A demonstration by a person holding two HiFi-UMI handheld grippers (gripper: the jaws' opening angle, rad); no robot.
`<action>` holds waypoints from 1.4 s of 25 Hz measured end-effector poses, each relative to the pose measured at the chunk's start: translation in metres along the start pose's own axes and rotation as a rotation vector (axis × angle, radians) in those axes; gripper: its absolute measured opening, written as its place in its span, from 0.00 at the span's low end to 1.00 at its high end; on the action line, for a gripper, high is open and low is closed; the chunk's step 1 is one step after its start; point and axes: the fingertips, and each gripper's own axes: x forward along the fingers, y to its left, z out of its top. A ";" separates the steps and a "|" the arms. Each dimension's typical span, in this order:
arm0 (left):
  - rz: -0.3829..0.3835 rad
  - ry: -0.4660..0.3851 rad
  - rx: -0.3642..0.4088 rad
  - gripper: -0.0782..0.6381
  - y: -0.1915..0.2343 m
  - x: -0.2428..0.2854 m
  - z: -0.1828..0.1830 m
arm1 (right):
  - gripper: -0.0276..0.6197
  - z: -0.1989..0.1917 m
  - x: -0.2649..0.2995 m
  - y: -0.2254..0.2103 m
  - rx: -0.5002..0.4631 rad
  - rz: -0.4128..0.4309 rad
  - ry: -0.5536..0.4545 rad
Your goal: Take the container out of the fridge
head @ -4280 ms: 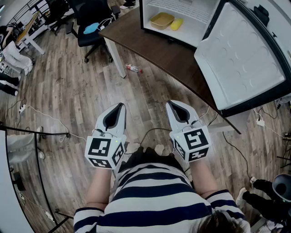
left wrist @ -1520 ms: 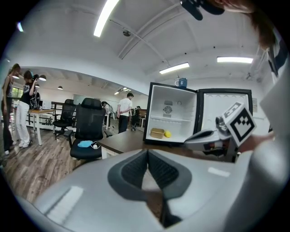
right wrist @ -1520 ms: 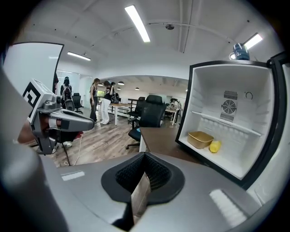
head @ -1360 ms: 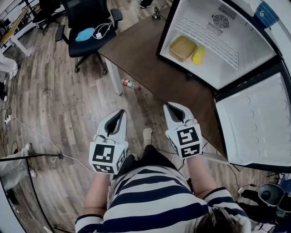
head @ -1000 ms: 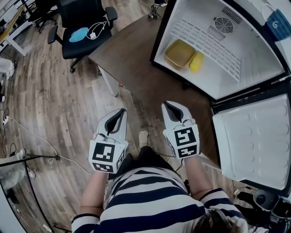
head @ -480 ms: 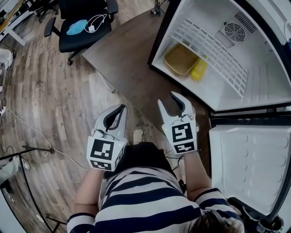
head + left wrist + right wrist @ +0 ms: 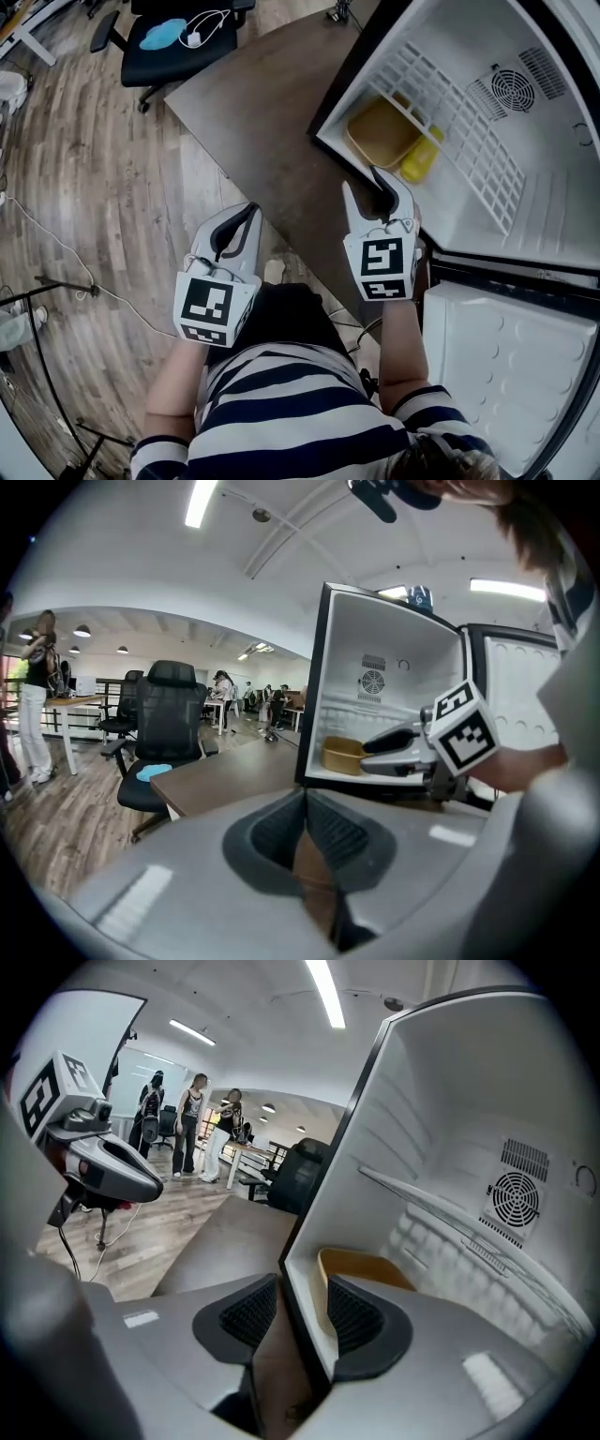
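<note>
The print in view is the black-and-white square marker pattern on each gripper's cube, with that of the right one facing up in the head view; it carries no letters that I can read.

The right gripper is held at the front edge of the small black fridge, which has a white inside and stands on a dark brown table with its white-lined door swung open. Its jaws are opening and stand wide apart, with the ribbed dark pads pressing on nothing. Seen along the jaws, the front edge of the fridge's left wall lines up with the gap; whether that edge is really between the tips I cannot tell.

The shallow yellow-tan plastic container lies on the fridge's floor at its front left corner, under the white wire shelf and just beyond the right gripper's tips, apart from them. A yellow oblong thing lies just beside it.

The left gripper is held over the wooden floor, well apart from the fridge, with its jaws pressed together and nothing between them.
</note>
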 end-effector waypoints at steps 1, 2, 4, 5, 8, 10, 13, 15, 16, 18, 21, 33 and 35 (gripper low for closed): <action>0.003 0.000 -0.005 0.11 0.002 0.003 0.000 | 0.28 -0.001 0.004 -0.003 -0.009 -0.006 0.004; 0.004 0.001 -0.011 0.11 0.004 0.006 -0.001 | 0.28 -0.001 0.007 -0.006 -0.017 -0.010 0.007; 0.006 0.005 -0.021 0.11 0.008 0.011 -0.003 | 0.28 -0.003 0.013 -0.010 -0.036 -0.014 0.017; 0.007 0.007 -0.025 0.11 0.010 0.014 -0.004 | 0.28 -0.004 0.017 -0.011 -0.050 -0.015 0.024; 0.008 0.012 -0.039 0.11 0.012 0.021 -0.007 | 0.28 -0.007 0.026 -0.015 -0.090 -0.004 0.050; 0.007 0.014 -0.048 0.11 0.013 0.026 -0.009 | 0.28 -0.009 0.032 -0.016 -0.104 0.008 0.061; 0.007 0.023 -0.056 0.11 0.014 0.034 -0.013 | 0.28 -0.011 0.041 -0.019 -0.136 0.020 0.078; 0.007 0.029 -0.061 0.11 0.015 0.039 -0.015 | 0.28 -0.014 0.046 -0.020 -0.158 0.031 0.093; 0.007 0.030 -0.064 0.11 0.014 0.040 -0.016 | 0.28 -0.016 0.047 -0.020 -0.168 0.037 0.101; 0.008 0.030 -0.068 0.11 0.015 0.044 -0.016 | 0.28 -0.019 0.052 -0.022 -0.193 0.045 0.118; 0.014 0.032 -0.074 0.11 0.019 0.049 -0.018 | 0.27 -0.020 0.061 -0.024 -0.255 0.055 0.138; 0.024 0.030 -0.104 0.11 0.025 0.056 -0.018 | 0.10 -0.019 0.064 -0.020 -0.317 0.125 0.149; 0.031 0.030 -0.103 0.11 0.027 0.053 -0.017 | 0.09 -0.018 0.063 -0.017 -0.325 0.138 0.144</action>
